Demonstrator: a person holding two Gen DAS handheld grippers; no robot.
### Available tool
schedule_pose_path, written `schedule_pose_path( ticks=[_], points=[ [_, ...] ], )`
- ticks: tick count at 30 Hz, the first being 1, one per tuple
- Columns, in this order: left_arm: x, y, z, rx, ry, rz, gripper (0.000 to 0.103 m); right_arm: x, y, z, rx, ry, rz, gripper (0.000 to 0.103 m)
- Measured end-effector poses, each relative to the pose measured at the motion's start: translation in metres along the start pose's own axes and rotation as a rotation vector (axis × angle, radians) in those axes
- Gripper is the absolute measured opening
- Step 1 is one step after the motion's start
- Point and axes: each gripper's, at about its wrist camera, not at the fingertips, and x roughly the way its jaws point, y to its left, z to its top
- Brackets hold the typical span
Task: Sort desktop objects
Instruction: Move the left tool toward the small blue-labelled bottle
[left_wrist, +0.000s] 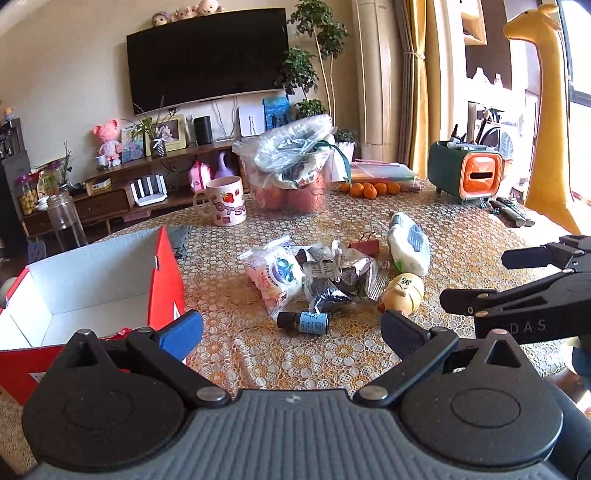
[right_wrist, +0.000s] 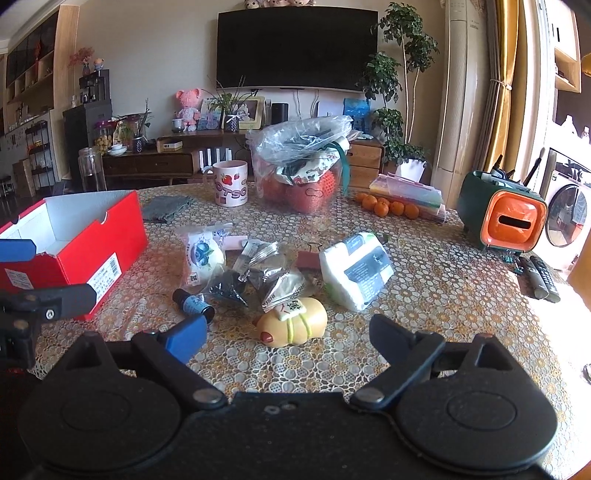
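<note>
**Lace-covered table, clutter waiting**

Lace-patterned tablecloth (right_wrist: 424, 314) spreads under everything. At its left edge sits the red shoebox (right_wrist: 85, 243), lid off, white inside. Mid-table lies the clutter: a white wrapped pack (right_wrist: 354, 269), a blueberry snack packet (right_wrist: 201, 258), crumpled silver wrappers (right_wrist: 266, 273), a yellow squishy toy (right_wrist: 295, 325) and a small dark bottle (right_wrist: 194, 304) (blue label, lying on its side). Left gripper (left_wrist: 291, 332) and right gripper (right_wrist: 288, 338) both hover with jaws spread wide, nothing between them.
</note>
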Motion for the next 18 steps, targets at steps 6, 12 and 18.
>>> schedule_pose_path(
  ticks=[6,12,18],
  points=[
    [0.04,0.0,-0.005,0.016,0.032,-0.018,0.103,0.035,-0.011,-0.001,-0.024,0.061,0.001,0.093],
    [0.076,0.004,-0.011,0.009,0.083,-0.027,0.103,0.069,-0.015,-0.005,-0.04,0.115,0.003,0.092],
    [0.106,0.007,-0.015,0.022,0.092,-0.042,0.103,0.091,-0.013,-0.008,-0.073,0.14,0.028,0.092]
  ],
)
